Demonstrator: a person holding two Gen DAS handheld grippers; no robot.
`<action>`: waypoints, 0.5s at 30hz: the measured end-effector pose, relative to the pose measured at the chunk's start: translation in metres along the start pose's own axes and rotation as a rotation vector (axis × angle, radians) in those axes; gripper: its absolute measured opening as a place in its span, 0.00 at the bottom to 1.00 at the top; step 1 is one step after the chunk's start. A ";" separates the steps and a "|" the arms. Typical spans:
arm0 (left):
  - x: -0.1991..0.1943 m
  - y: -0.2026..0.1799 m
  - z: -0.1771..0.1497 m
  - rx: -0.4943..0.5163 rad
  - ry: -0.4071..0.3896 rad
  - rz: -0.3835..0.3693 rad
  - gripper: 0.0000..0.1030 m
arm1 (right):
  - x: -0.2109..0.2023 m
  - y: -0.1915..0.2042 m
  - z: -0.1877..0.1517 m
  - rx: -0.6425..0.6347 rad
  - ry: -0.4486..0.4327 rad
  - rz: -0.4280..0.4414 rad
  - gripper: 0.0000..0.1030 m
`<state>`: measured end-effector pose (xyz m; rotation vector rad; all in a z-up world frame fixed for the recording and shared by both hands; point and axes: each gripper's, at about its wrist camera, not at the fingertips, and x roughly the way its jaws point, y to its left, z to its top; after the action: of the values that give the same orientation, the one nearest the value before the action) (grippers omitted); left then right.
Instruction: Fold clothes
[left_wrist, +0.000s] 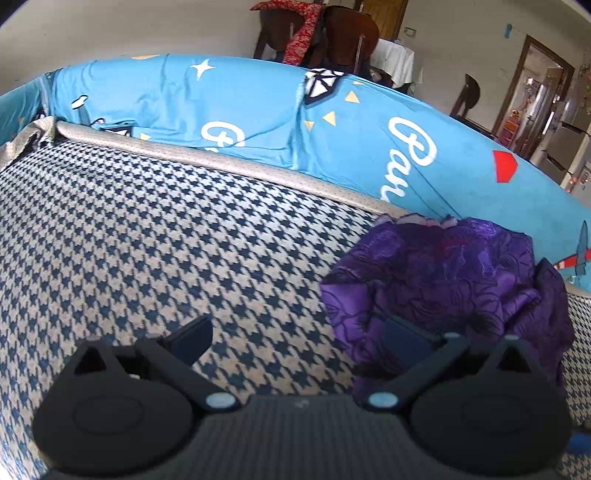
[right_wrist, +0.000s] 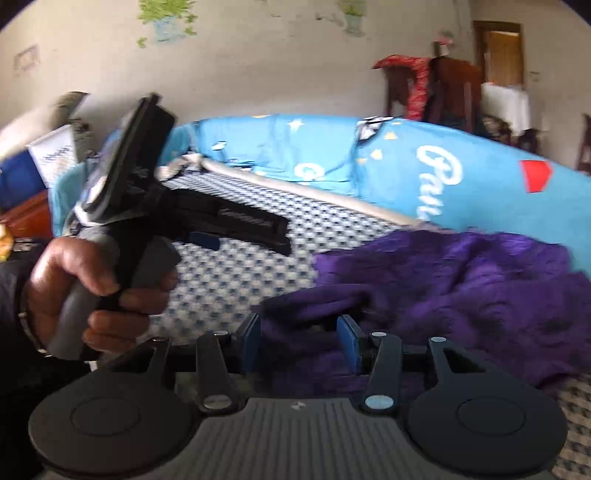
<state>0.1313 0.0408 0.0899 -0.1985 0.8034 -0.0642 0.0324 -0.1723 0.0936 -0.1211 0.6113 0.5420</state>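
I count one purple garment, two grippers — left, right — and one blue sheet.

I see my right gripper with its blue pads apart, a fold of the purple garment between them. At left, a hand holds the left gripper over the checked mattress.

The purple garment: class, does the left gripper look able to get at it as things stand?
Probably yes. The left gripper is open, the purple garment lies crumpled on the houndstooth cover beside its right finger, and nothing sits between them.
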 end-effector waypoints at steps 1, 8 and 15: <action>-0.001 -0.005 -0.001 0.014 -0.003 -0.010 1.00 | -0.005 -0.006 -0.001 0.020 0.000 -0.034 0.45; -0.007 -0.041 -0.009 0.104 -0.017 -0.106 1.00 | -0.026 -0.047 -0.012 0.125 0.015 -0.220 0.51; -0.003 -0.075 -0.026 0.259 0.010 -0.155 1.00 | -0.009 -0.078 -0.033 0.206 0.096 -0.325 0.56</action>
<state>0.1120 -0.0360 0.0893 -0.0145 0.7803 -0.3134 0.0498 -0.2515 0.0677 -0.0496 0.7208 0.1575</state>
